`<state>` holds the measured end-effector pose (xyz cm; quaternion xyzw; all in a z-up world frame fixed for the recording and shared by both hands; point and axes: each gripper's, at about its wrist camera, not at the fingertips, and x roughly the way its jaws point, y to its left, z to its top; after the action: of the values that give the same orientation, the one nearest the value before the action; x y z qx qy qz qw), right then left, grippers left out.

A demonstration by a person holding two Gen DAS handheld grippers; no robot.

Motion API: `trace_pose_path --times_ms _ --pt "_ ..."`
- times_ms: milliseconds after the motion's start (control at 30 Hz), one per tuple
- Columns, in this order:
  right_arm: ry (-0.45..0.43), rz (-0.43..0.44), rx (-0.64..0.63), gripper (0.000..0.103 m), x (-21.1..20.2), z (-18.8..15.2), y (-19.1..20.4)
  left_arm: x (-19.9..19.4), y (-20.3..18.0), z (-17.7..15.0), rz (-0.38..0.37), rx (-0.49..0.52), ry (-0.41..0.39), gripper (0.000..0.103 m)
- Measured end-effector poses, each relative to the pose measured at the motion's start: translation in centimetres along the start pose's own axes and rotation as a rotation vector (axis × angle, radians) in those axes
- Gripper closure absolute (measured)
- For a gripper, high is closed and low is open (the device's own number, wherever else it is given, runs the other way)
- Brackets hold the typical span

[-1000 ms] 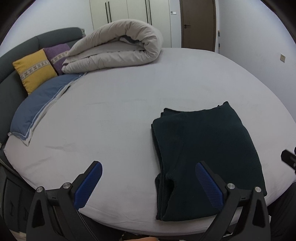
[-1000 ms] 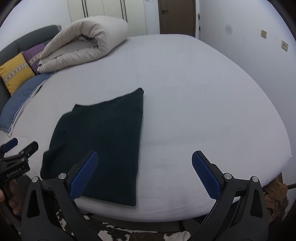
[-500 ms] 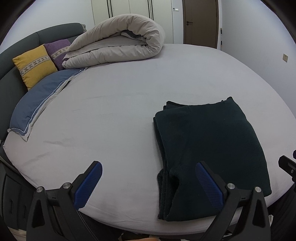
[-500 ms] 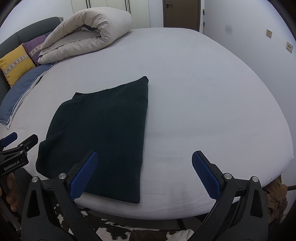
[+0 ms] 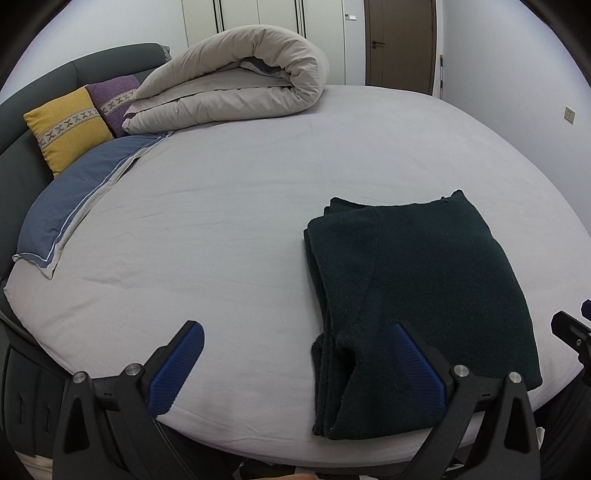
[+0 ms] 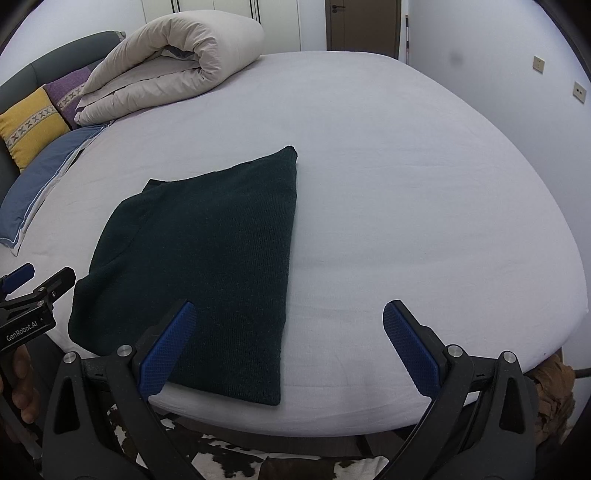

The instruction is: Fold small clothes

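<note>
Dark green knit, thick and soft: in the left wrist view the folded garment [image 5: 424, 295] lies near the near edge of the bed [image 5: 240, 206], right of centre, its stacked layers showing along its left side. It looks light but floppy, so it likely needs a pinch through all layers at a near corner. The left gripper [image 5: 295, 369] hangs empty, its fingers spread wide. A rolled duvet [image 5: 236, 77] and cushions [image 5: 70, 125] sit far left.

From the right wrist view, the garment [image 6: 207, 258] lies left of centre, flat on the smooth sheet. The right gripper [image 6: 291, 350] is likewise agape and empty. A closed door [image 6: 362, 24] stands beyond.
</note>
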<state>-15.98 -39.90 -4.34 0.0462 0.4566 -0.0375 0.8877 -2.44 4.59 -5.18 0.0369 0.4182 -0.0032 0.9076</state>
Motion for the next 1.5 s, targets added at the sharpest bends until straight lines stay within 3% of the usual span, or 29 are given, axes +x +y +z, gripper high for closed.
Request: trace_pose_path --times_ms 1500 --pt "0.004 -0.001 0.008 0.0 0.5 -0.3 1.3 0.4 -0.2 -1.0 -0.003 0.006 0.009 0.0"
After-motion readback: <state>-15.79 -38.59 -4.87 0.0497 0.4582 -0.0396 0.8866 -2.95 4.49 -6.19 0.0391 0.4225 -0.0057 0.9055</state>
